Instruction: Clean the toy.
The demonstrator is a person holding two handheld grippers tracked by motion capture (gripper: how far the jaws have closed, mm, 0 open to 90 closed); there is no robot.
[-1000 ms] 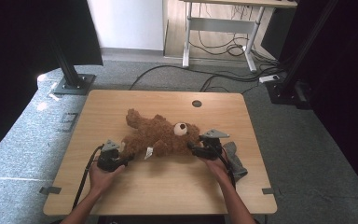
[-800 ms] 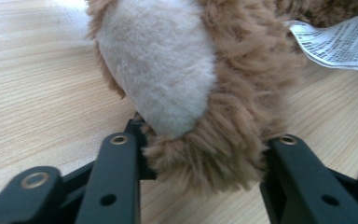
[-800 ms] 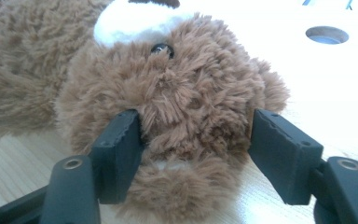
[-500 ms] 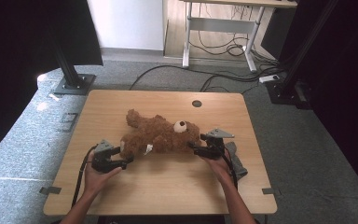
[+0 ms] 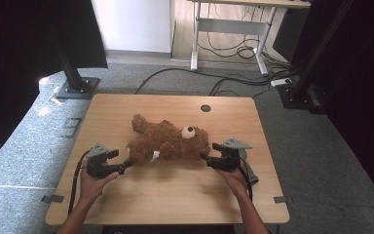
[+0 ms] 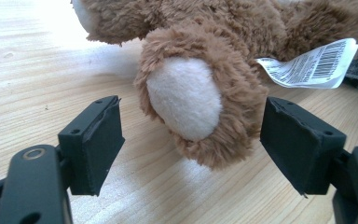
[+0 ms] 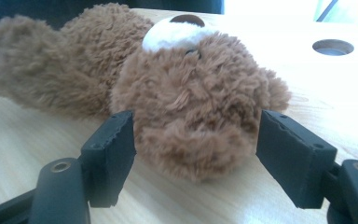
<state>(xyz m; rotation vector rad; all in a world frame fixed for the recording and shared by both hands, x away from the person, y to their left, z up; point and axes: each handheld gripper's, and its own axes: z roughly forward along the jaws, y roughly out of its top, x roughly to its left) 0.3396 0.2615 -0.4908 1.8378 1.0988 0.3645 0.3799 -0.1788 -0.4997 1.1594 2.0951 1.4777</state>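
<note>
A brown teddy bear (image 5: 168, 141) lies on its back across the middle of the wooden table (image 5: 175, 195), head to the right. My left gripper (image 5: 124, 162) is at its left end. Its jaws have just been opening, and the bear's white-soled foot (image 6: 186, 98) sits between the pads (image 6: 98, 140) without being pressed. My right gripper (image 5: 205, 158) faces the bear's head (image 7: 196, 107). Its jaws have just been opening too, and they stand wide on either side of the head. A white barcode tag (image 6: 312, 65) hangs from the bear's side.
A round cable hole (image 5: 205, 107) sits in the table's far side. A grey object (image 5: 247, 170) lies by the right hand near the table's right edge. Black stands and cables are on the floor beyond the table.
Both grippers let go of the bear and drew back slightly, the left one to the left, the right one to the right. The bear now rests on the table.
</note>
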